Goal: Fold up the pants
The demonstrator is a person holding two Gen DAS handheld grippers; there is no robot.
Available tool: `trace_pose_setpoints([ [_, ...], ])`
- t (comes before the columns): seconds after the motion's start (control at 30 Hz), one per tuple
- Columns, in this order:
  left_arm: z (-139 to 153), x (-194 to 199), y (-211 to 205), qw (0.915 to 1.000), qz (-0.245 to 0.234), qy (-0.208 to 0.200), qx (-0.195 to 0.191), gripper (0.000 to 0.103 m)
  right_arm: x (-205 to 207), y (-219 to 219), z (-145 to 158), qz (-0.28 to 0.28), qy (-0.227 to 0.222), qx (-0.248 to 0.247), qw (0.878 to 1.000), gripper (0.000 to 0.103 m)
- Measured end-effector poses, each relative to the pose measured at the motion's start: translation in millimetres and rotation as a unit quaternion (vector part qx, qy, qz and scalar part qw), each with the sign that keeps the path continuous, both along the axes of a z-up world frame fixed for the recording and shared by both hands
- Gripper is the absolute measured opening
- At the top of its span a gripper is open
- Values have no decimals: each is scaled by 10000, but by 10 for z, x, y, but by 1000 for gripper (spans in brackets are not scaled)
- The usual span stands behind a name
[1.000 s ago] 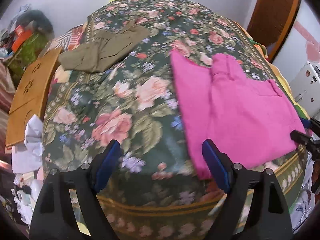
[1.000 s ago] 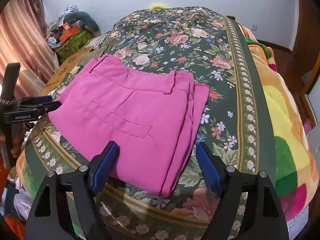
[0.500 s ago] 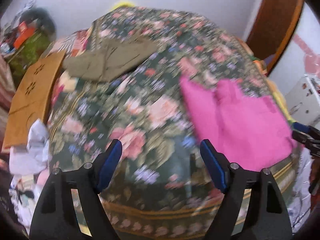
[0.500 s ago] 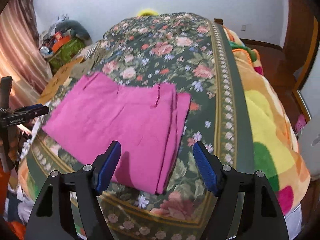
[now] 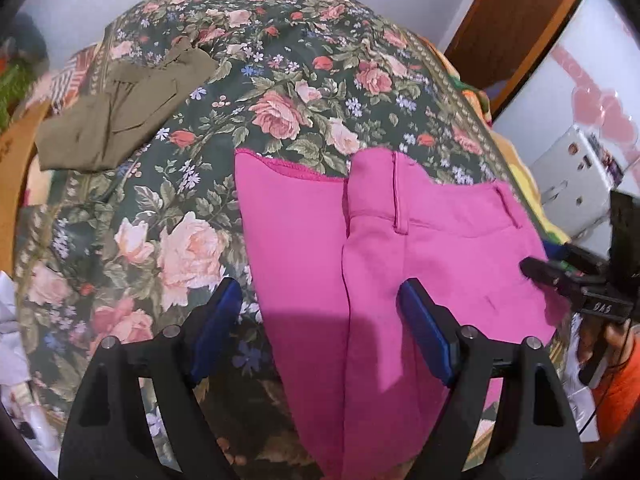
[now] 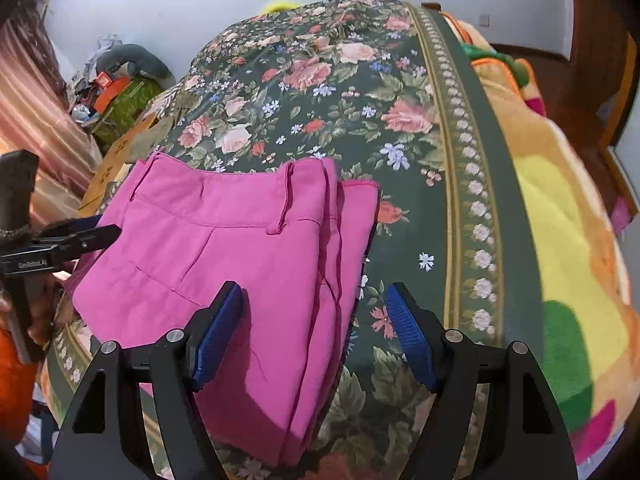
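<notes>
Folded pink pants (image 5: 400,248) lie flat on the floral bedspread (image 5: 192,208) near its front edge; they also show in the right wrist view (image 6: 224,248). My left gripper (image 5: 320,320) is open and empty, hovering over the pants' left-hand folded edge. My right gripper (image 6: 316,328) is open and empty, straddling the pants' right-hand stacked edges. The right gripper's tip shows at the right of the left wrist view (image 5: 560,280), and the left gripper's tip at the left of the right wrist view (image 6: 80,240), both just beside the pants.
Olive-brown folded pants (image 5: 120,112) lie at the bed's far left. A wooden board (image 5: 16,160) stands left of the bed. A bright orange-yellow blanket (image 6: 560,260) covers the bed's right side. Clutter (image 6: 116,88) sits by the curtain. A wooden door (image 5: 516,20) is far right.
Both grippers have moved in closer over the pink pants. The left gripper shifted right, so the pants now lie between its fingers. Both stay open.
</notes>
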State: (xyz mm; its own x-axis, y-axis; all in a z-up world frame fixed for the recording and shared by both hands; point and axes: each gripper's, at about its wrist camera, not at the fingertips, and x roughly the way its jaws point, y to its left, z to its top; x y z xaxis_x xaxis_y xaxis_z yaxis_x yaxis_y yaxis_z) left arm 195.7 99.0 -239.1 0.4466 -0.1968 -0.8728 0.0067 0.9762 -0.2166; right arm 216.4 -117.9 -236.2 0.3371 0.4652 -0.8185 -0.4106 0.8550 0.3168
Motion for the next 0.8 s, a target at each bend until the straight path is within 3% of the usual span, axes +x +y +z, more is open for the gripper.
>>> trace_pose_setpoints([
  [0.1, -21, 35, 29, 9999, -48, -30, -131, 81, 29, 4, -7, 44, -60, 78, 9999, 65],
  [0.17, -26, 50, 21, 9998, -77, -58, -158, 74, 62, 27, -8, 85, -76, 121, 9999, 57],
  [0.2, -20, 65, 17, 9997, -118, -68, -184, 66, 77, 43, -7, 116, -90, 140, 9998, 54],
  [0.27, -20, 118, -11, 9992, -224, -48, -320, 51, 109, 76, -4, 182, -95, 232, 9995, 37],
  [0.33, -26, 172, -45, 9988, -280, -16, -399, 37, 132, 114, 2, 187, -130, 225, 9995, 32],
  [0.47, -18, 209, -65, 9988, -254, -39, -419, 27, 164, 153, 34, 150, -270, 188, 9993, 17],
  [0.63, 90, 156, -102, 9992, -231, -236, -237, 13, 123, 194, 160, 228, -552, 91, 9982, 12],
  [0.8, 264, 88, -92, 9983, -212, -495, -214, 10, 106, 244, 315, 292, -729, 137, 9968, 11],
])
